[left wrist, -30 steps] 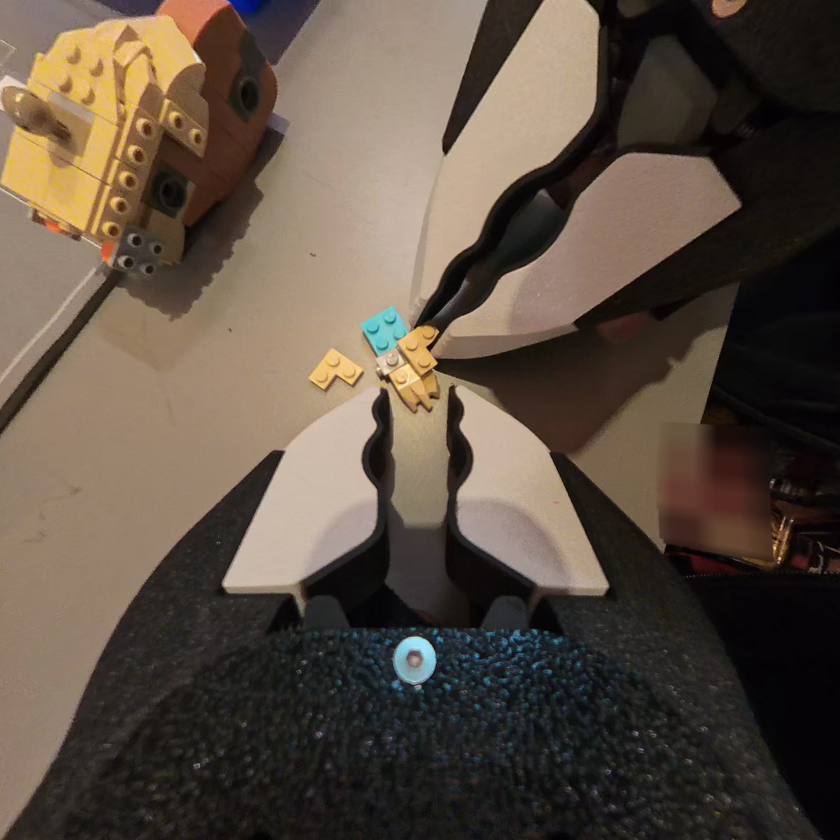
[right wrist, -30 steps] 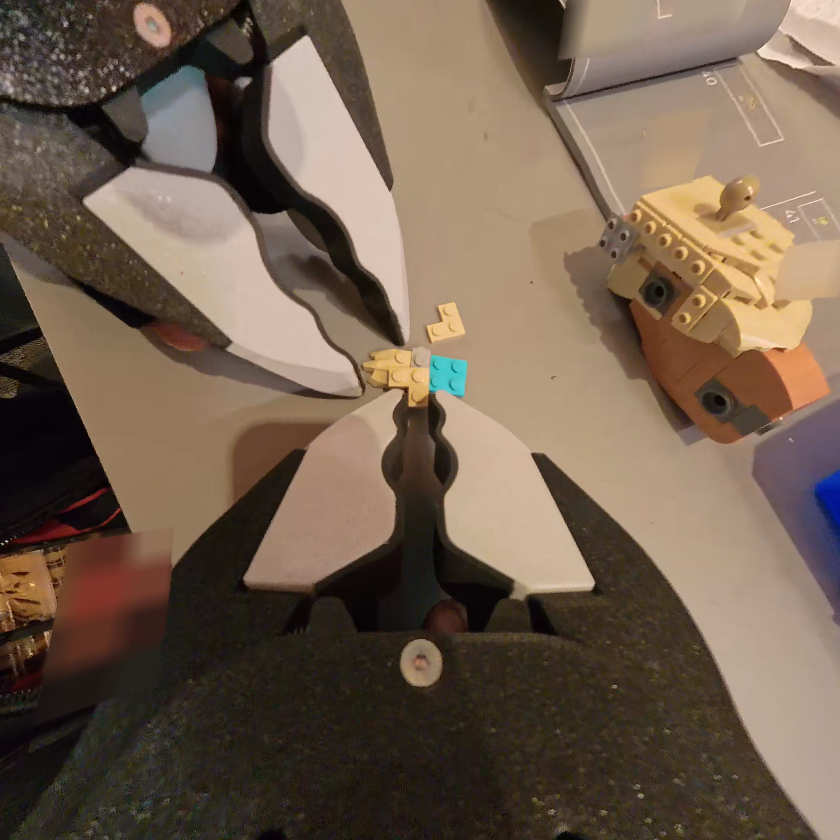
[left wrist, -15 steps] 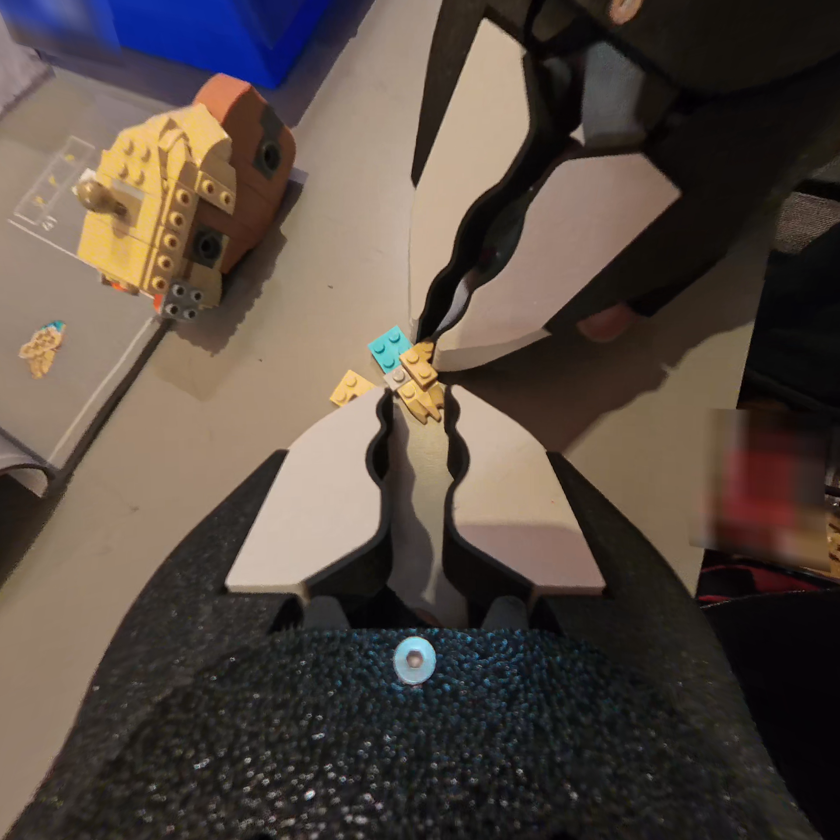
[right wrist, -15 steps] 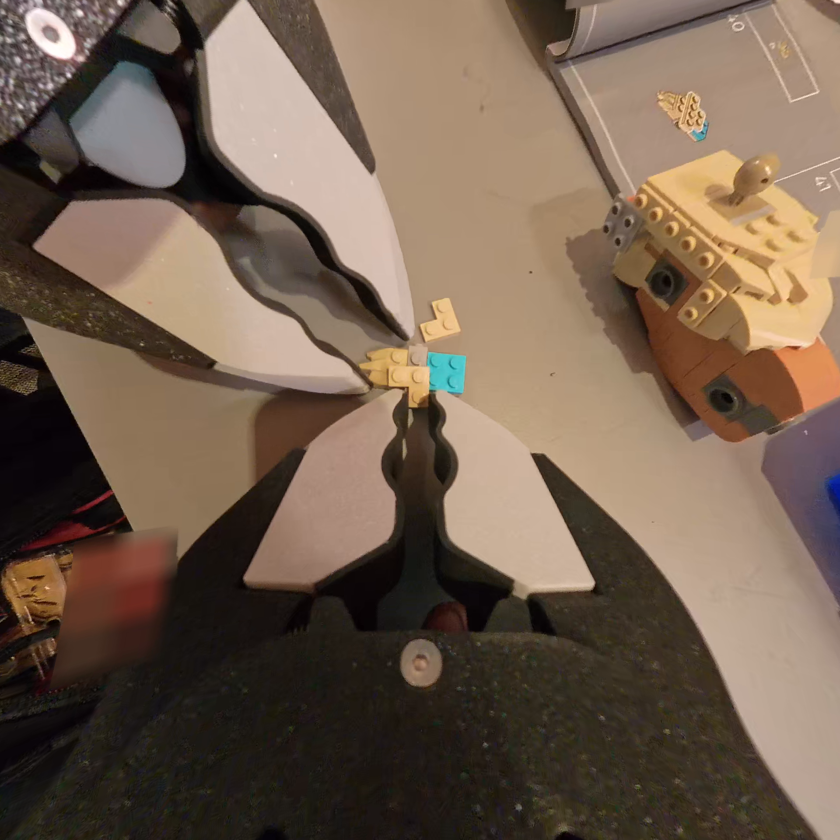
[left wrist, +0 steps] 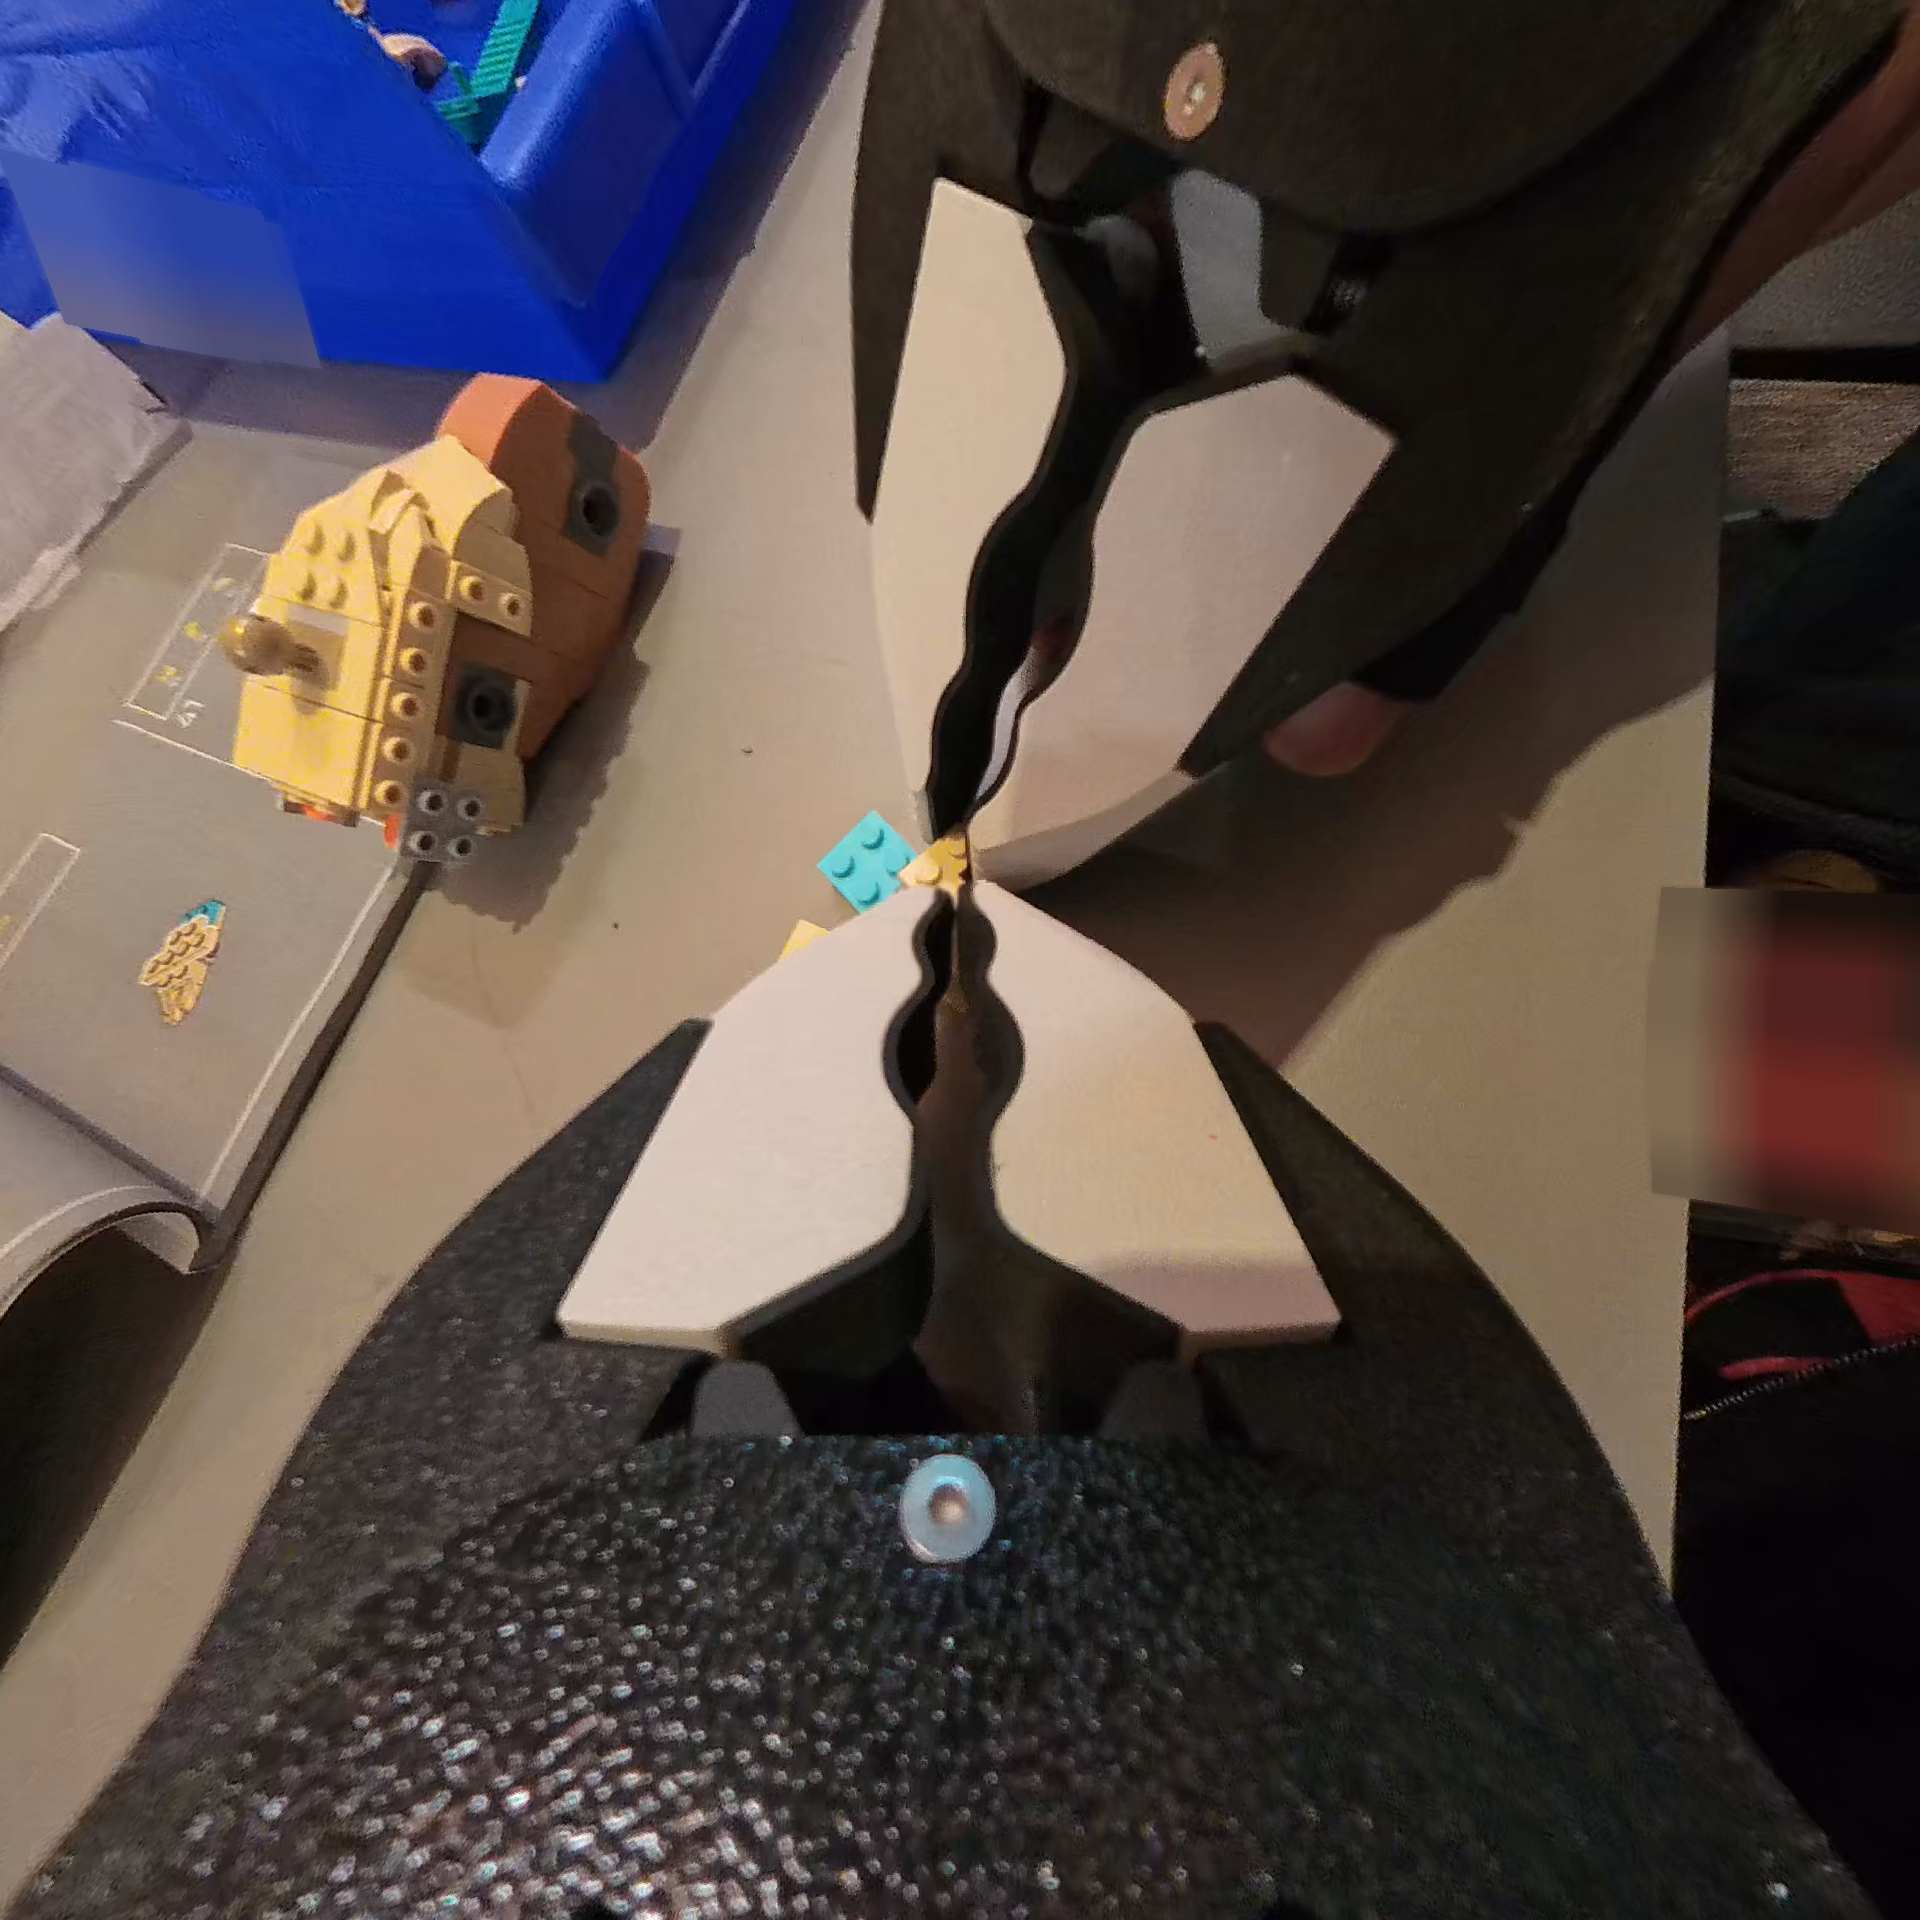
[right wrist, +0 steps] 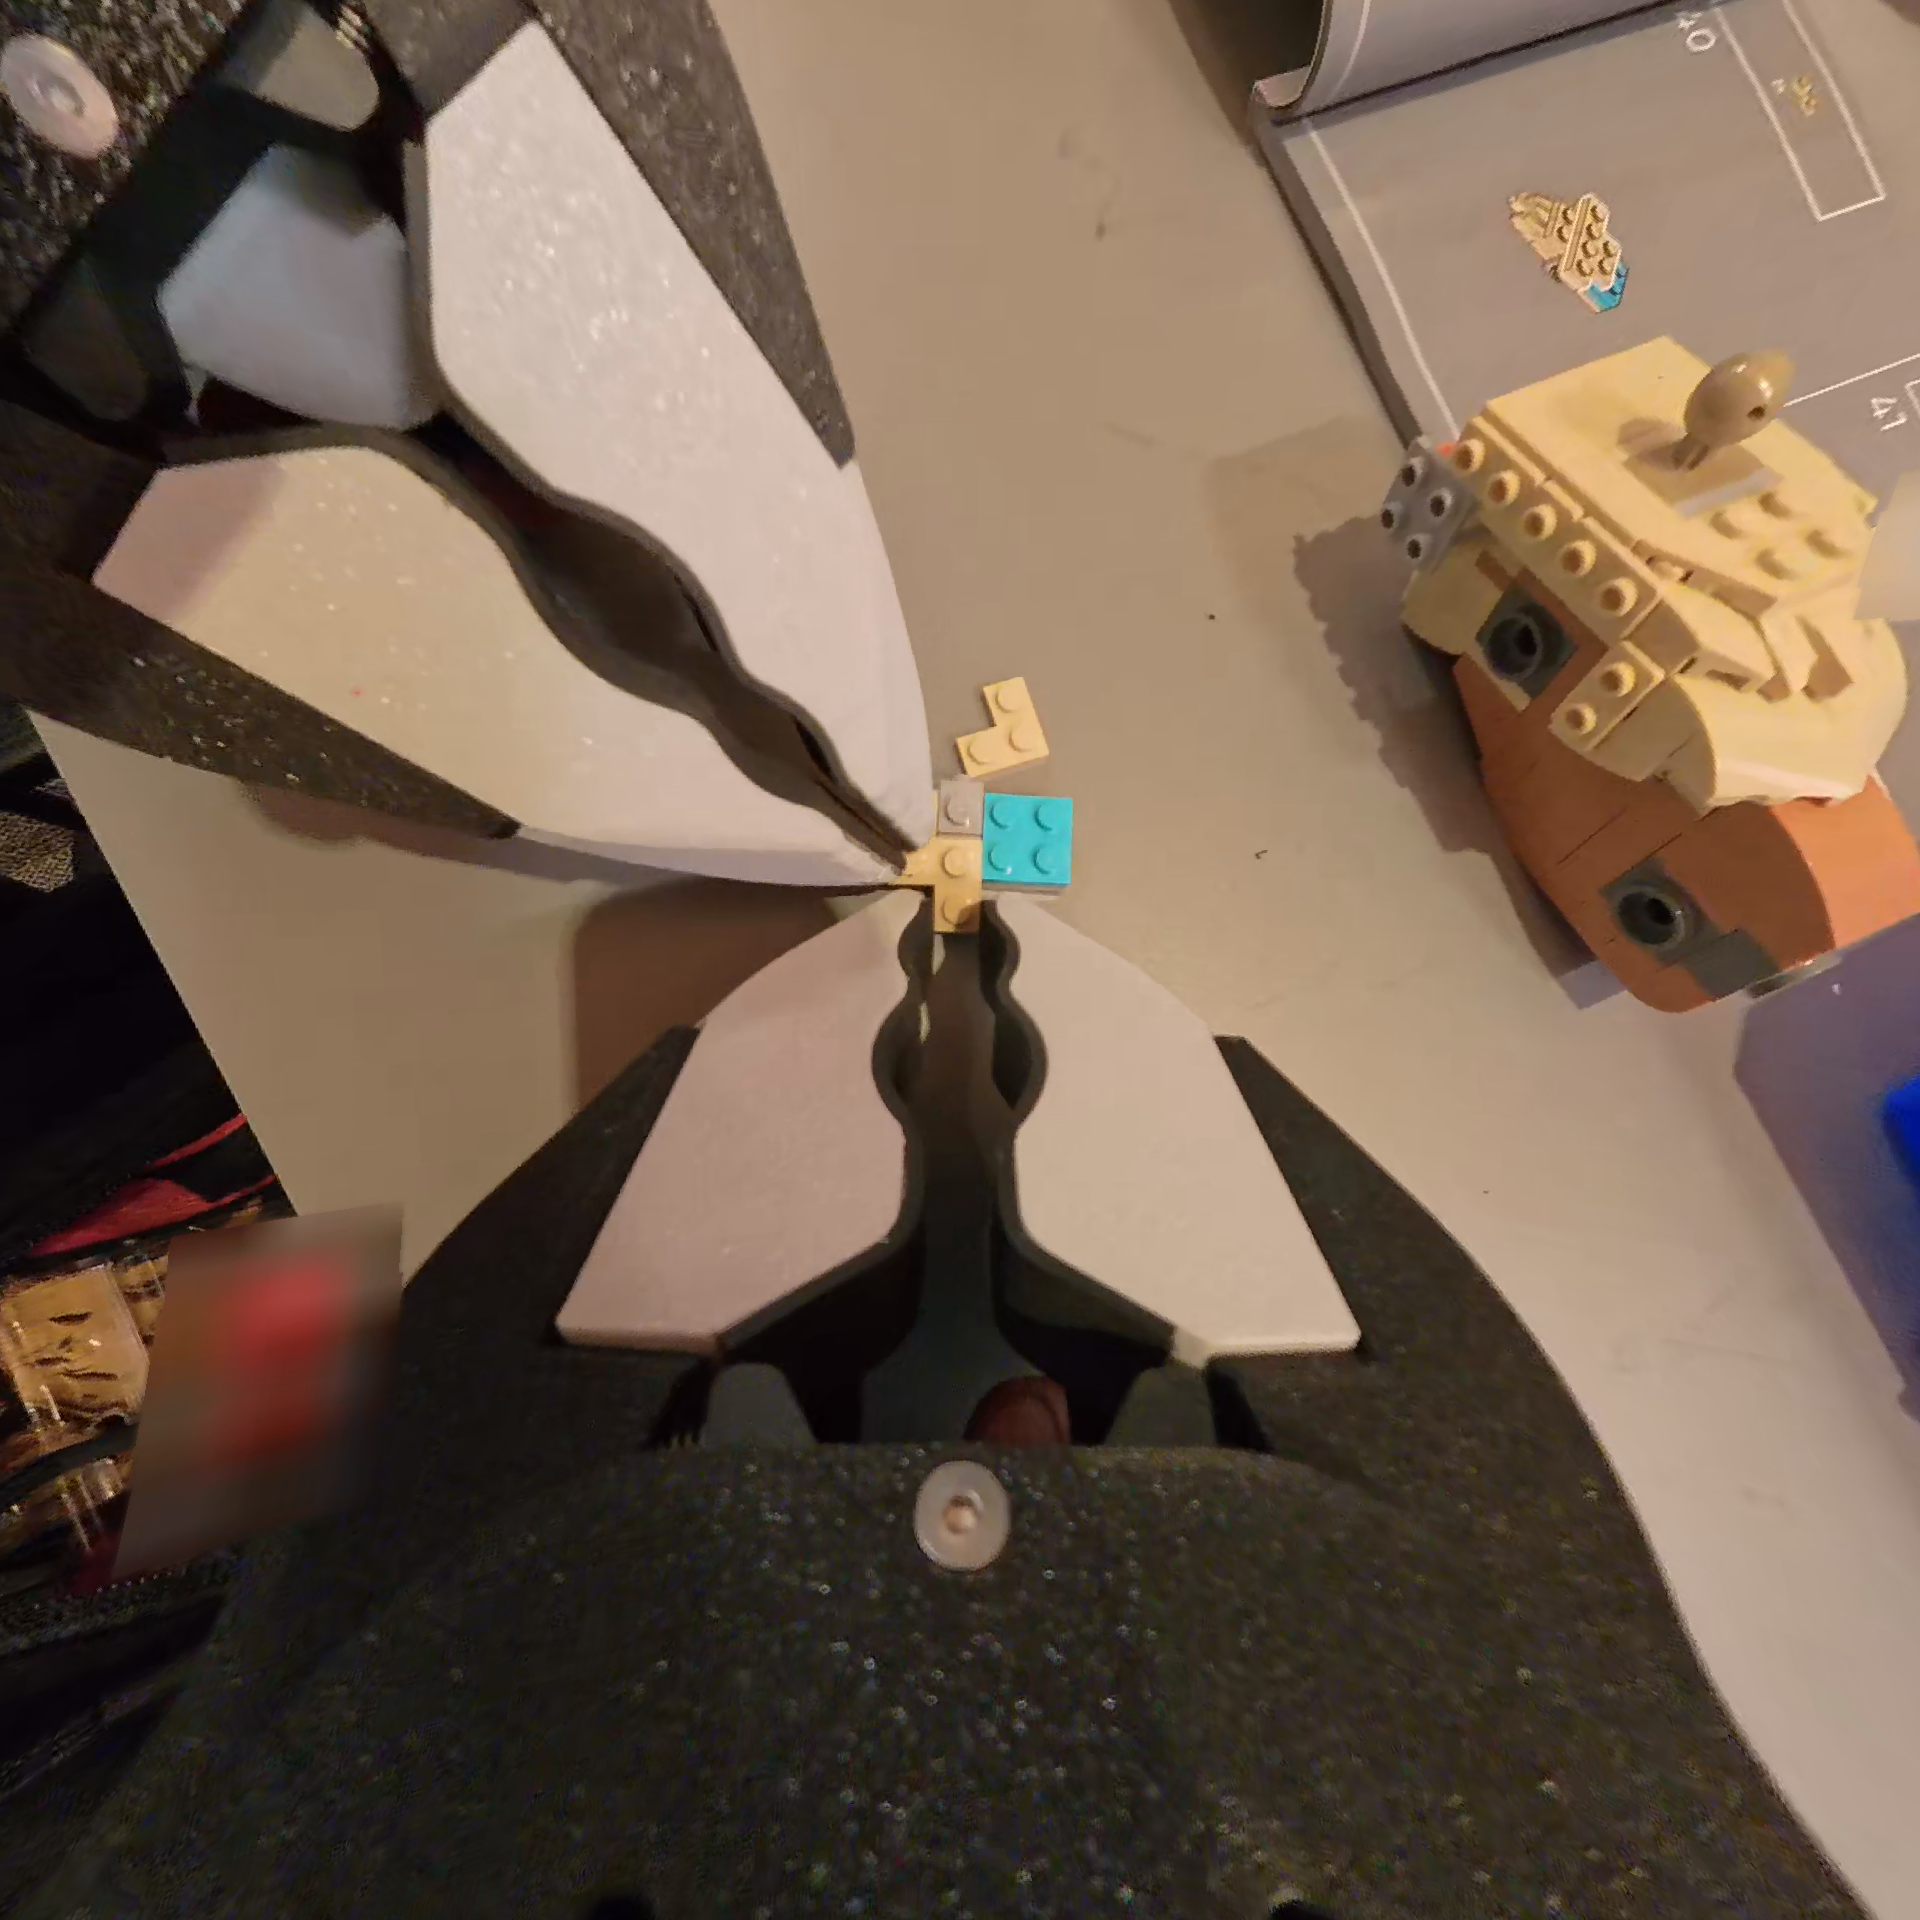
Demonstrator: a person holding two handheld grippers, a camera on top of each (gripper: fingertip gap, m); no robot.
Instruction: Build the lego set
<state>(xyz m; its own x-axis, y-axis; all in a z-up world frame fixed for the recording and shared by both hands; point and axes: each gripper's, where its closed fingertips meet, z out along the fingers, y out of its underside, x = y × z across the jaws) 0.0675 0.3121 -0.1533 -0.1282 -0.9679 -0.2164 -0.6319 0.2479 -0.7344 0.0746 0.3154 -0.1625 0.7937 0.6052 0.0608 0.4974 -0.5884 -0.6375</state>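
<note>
Small printed numbers on instruction booklet [right wrist: 1558, 156]

Two wrist cameras look steeply down along their fingers, close above the table [left wrist: 1455, 1091], facing each other; both share the small brick cluster [right wrist: 997, 852] and tan model [left wrist: 416, 644]

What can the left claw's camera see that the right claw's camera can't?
Only the left wrist view shows the inside of the blue bin, with loose pieces in it. Only the right wrist view shows the whole tan L-shaped plate lying loose on the table. Both show the small wing piece, the left claw and right claw shut on it, the tan-and-brown model and the booklet.
</note>
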